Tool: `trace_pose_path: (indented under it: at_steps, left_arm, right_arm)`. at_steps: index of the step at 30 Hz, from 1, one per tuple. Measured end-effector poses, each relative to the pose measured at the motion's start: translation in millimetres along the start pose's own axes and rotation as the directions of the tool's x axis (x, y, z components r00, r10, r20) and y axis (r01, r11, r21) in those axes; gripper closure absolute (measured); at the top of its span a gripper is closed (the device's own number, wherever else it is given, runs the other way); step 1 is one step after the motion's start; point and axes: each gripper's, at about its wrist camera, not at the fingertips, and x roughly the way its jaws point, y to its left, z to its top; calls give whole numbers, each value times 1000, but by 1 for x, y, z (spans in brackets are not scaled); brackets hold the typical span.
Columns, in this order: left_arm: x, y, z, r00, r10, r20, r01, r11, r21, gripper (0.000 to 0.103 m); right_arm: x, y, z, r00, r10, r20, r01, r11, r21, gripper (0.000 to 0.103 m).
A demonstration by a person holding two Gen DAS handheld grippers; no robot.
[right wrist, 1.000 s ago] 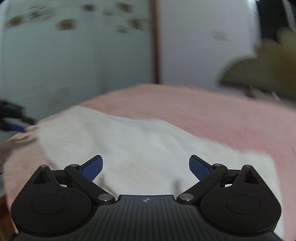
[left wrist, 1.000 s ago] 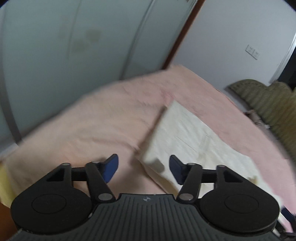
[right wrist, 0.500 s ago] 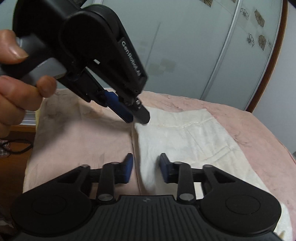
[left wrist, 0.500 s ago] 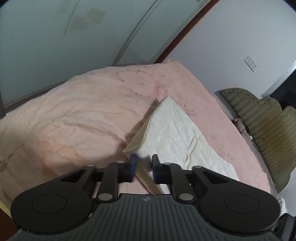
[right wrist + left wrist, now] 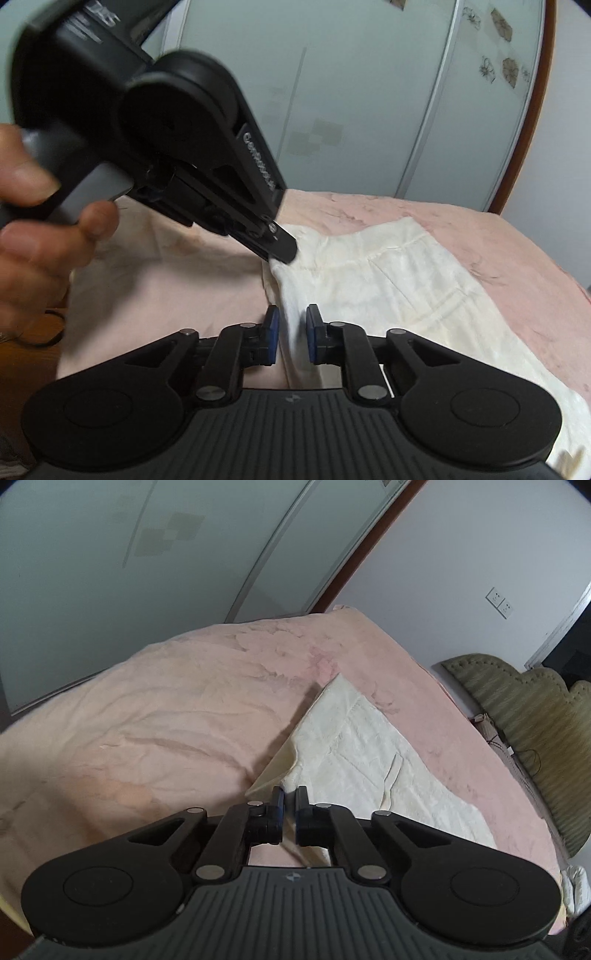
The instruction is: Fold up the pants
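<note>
The cream pants lie spread on the pink bed, reaching from its near edge toward the far corner. The left gripper is clamped on the near edge of the pants, lifting a corner of cloth. The right gripper has its fingers narrowly apart, with the same edge between them; whether they pinch it I cannot tell.

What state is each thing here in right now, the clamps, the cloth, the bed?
Left gripper: fingers shut on the pants' edge.
Right gripper: fingers nearly closed around the same edge.
Pants: cream, mostly flat, near edge lifted.
Pink blanket: spread, wrinkled.
</note>
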Motion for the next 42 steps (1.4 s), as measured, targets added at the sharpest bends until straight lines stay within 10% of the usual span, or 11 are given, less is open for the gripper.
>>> trace_pose_path:
  at_steps: [4,8,12,19,24,28,31,38,42]
  left_arm:
    - [-9,5,-1,1000,-2,-13,2,1000,-5,78]
    - [-9,10,-7,997,-68,-47,65,996,-56,40]
    - [7,13,-11,982,-163,-91,148,977,-154,33]
    - [44,1,-8,964,-253,-77,229,945,-233,30]
    - [71,3,9,954,-287,-82,257,930,-262,31]
    - [78,2,17,962,-259,-83,233,944,-235,52]
    - [81,-4,16,977,-189,-95,172,973,-157,85]
    - [45,-43,11,992,-122,14,120,989,90,89]
    - [3,-98,5,982,-168,91,137,951,276,89]
  right_arm:
    - [-15,13,-13,996,-91,-25,88,992,-91,71]
    - [-5,25,-20,989,-146,-27,141,979,-147,70]
    - [11,49,-16,978,-210,20,205,927,-315,74]
    - [-18,-11,0,996,-43,79,33,991,127,85]
    - [-51,-53,-4,954,273,120,-296,915,272,83]
    - [-45,-66,-13,997,33,-65,-16,970,242,83]
    - [-26,-84,-34,991,83,-104,-36,921,388,83]
    - [-48,-112,-38,1000,0,-28,12,897,441,81]
    - [-74,-124,-25,999,-41,18,30,910,413,76]
